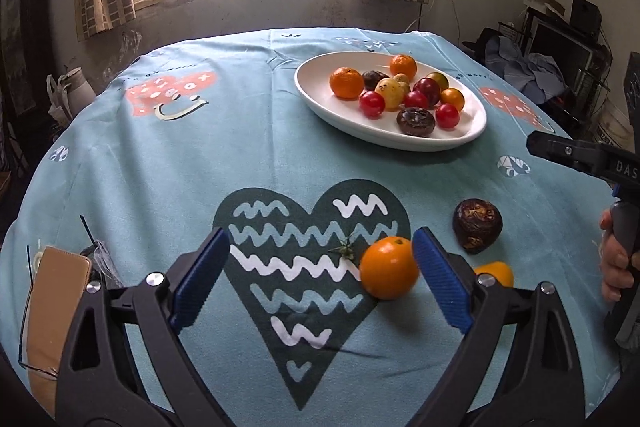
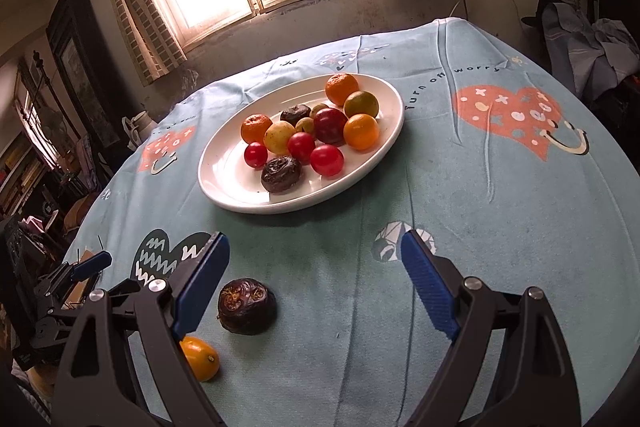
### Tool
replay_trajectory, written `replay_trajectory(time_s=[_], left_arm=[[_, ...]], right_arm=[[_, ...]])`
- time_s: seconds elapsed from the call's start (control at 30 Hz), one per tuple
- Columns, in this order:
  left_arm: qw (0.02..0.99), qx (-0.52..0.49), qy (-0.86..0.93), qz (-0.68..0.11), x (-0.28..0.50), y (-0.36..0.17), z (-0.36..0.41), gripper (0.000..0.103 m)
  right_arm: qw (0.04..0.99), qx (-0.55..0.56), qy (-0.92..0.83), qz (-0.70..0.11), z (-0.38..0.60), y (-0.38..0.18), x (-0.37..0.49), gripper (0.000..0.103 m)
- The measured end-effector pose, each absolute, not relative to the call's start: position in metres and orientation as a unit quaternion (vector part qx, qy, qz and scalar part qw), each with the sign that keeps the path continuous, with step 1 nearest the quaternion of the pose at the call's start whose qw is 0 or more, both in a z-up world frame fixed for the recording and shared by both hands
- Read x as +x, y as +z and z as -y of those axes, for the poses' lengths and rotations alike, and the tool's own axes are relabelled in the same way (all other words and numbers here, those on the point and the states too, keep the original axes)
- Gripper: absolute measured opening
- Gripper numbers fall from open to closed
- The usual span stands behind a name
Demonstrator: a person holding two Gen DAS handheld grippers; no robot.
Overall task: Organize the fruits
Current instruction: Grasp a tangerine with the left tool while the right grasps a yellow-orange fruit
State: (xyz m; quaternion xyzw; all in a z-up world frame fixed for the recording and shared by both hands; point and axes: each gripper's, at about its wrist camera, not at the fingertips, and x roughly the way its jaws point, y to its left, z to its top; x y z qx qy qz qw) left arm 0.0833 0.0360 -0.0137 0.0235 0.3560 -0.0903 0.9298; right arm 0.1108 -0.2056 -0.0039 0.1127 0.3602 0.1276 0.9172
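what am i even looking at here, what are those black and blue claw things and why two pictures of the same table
There is no robot here. A person holds a hand-operated gripper in each hand, and a small wide-angle camera on each one looks forward along its jaws. One picture comes from the left gripper, the other from the right gripper. The blue strips are the jaws' rubber pads.

Both views show one table under a light blue cloth printed with hearts. On it stands a white oval plate of small fruits: oranges, red tomatoes, dark wrinkled passion fruits.

Three fruits lie loose on the cloth: an orange, a dark passion fruit and a small yellow-orange fruit.

Both jaws stand open and hold nothing. The orange lies between the left jaws, ungripped.
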Motion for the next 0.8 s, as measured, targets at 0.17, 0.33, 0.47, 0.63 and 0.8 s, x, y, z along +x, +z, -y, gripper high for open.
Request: replay_trajectory(time_s=[0.17,0.33,0.47,0.63,0.8], left_arm=[[0.918,0.094,-0.103,-0.372,0.080,-0.027,-0.009,0.094],[0.915,0.087,-0.117,-0.376,0.082,-0.029,-0.008,0.091],[0.910,0.080,-0.128,-0.387,0.088,-0.034,-0.006,0.081],[0.897,0.070,-0.147,-0.410,0.097,-0.043,-0.002,0.047],[0.904,0.040,-0.128,-0.405,0.100,-0.038,-0.017,0.038]], right_arm=[[0.916,0.111,0.129,-0.363,0.205,-0.005,0.111,0.088],[0.915,0.110,0.129,-0.365,0.203,-0.005,0.111,0.088],[0.914,0.106,0.132,-0.368,0.200,-0.006,0.111,0.088],[0.913,0.097,0.137,-0.370,0.195,-0.007,0.111,0.088],[0.903,0.100,0.161,-0.386,0.190,-0.010,0.107,0.088]])
